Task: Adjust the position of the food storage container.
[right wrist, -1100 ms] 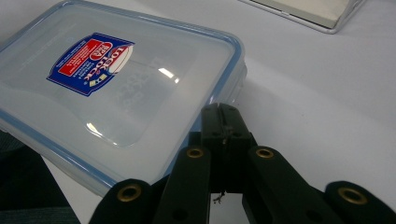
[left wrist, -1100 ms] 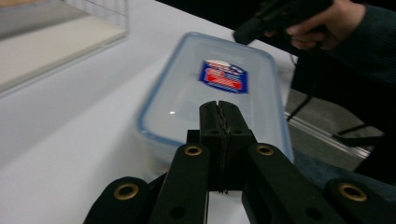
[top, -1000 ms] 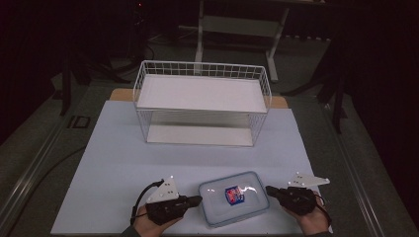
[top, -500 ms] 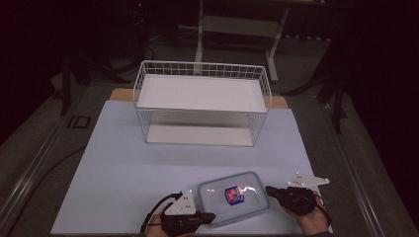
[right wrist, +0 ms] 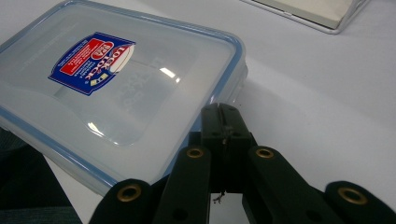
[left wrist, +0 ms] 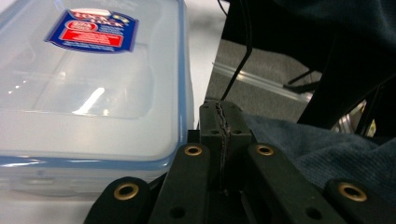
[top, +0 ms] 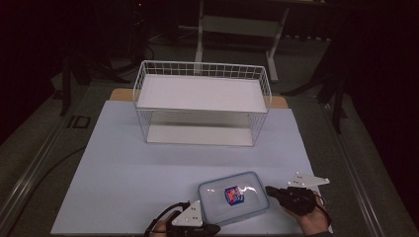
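two black grippers: left gripper (top: 210, 230), right gripper (top: 269, 189), each topped by a grey three-cornered plate (top: 309, 179). brass-ringed screws (right wrist: 194, 152) along black jaws, black cable (top: 160, 217) trailing, dark blue sleeve (left wrist: 327, 149).

I read this as lab or recording studio, not home. Tabletop (top: 123, 163) covered by plain pale sheet, lit from above, surroundings dark. Grey floor around it, black cables (top: 44, 168) trailing at left. Metal-framed bench legs (top: 200, 34) behind, dark stand legs (top: 336, 103) at right. White wire rack (top: 202, 101) placed square on sheet like staged prop.
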A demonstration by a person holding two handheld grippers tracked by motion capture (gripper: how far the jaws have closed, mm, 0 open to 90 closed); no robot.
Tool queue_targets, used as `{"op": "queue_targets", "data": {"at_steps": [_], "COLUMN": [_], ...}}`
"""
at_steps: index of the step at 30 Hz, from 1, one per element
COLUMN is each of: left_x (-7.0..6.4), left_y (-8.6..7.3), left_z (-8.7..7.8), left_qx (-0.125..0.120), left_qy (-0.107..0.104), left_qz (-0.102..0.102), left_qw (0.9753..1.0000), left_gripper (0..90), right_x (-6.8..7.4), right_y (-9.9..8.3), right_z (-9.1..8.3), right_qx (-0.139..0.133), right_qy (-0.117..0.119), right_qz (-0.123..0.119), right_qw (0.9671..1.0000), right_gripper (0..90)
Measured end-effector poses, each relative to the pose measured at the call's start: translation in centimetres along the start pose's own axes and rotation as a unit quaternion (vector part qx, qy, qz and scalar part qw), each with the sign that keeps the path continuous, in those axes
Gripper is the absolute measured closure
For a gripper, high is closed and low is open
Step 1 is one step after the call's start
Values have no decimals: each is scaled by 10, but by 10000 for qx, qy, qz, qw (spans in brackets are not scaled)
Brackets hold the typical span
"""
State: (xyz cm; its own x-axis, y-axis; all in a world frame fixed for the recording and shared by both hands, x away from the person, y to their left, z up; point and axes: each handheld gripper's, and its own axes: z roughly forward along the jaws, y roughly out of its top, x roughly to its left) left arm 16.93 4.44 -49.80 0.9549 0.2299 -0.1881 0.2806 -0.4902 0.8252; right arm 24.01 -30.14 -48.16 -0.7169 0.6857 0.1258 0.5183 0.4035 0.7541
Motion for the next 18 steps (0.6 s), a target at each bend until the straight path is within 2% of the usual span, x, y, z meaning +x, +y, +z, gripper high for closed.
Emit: {"op": "queue_targets", "data": {"at_steps": [4, 9, 18], "left_x": [-1, -1, 10], "left_y": [-1, -2, -4], "left_z": [4, 3, -5], "left_qx": [191, 209, 192], "left_qy": [121, 169, 470], "left_qz": [50, 83, -121], "left_qw": [9997, 9996, 9986], "left_gripper": [893, 894, 895], "right_x": [0, 0, 2], "right_y": [0, 0, 3], "right_z": [0, 0, 7], "right_qx": [-1, -14, 10], "right_qy": [7, 23, 11], "right_qz": [11, 27, 24], "right_qw": [10000, 10000, 10000], "right_gripper": [900, 900, 900]}}
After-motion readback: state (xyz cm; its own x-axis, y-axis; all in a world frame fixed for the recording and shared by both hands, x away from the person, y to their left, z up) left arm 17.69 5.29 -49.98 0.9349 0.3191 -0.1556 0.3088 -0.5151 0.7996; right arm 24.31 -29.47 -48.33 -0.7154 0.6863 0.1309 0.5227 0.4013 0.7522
